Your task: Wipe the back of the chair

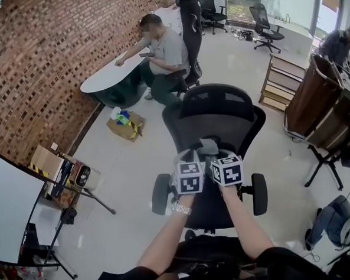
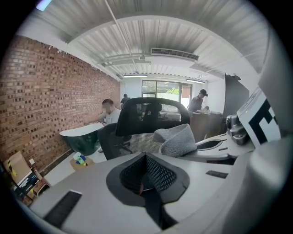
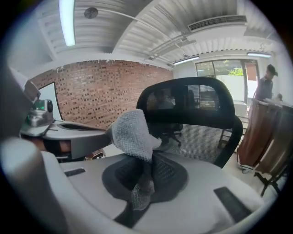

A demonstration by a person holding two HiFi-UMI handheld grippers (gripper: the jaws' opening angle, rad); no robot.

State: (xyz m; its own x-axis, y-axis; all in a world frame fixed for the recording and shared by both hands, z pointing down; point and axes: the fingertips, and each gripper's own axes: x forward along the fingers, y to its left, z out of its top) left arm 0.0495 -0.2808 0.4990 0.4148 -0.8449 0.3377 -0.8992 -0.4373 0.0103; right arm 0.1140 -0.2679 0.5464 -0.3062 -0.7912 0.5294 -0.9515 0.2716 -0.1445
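Observation:
A black office chair (image 1: 215,119) with a mesh back (image 3: 201,139) and headrest (image 2: 151,114) stands just ahead of me, its back toward me. My right gripper (image 3: 144,176) is shut on a grey cloth (image 3: 132,135), which bunches up above the jaws. In the head view the cloth (image 1: 208,146) sits at the chair's lower back, between the two marker cubes. My left gripper (image 2: 146,176) is shut with nothing in it, close beside the right gripper (image 1: 218,157) on its left. From the left gripper (image 1: 193,162) view the cloth (image 2: 177,139) shows to the right.
A person sits at a white oval table (image 1: 109,75) by the brick wall (image 1: 34,68). A cardboard box (image 1: 125,126) lies on the floor to the left, a tripod (image 1: 67,214) nearer left. A wooden cabinet (image 1: 314,98) stands right, more office chairs (image 1: 265,24) behind.

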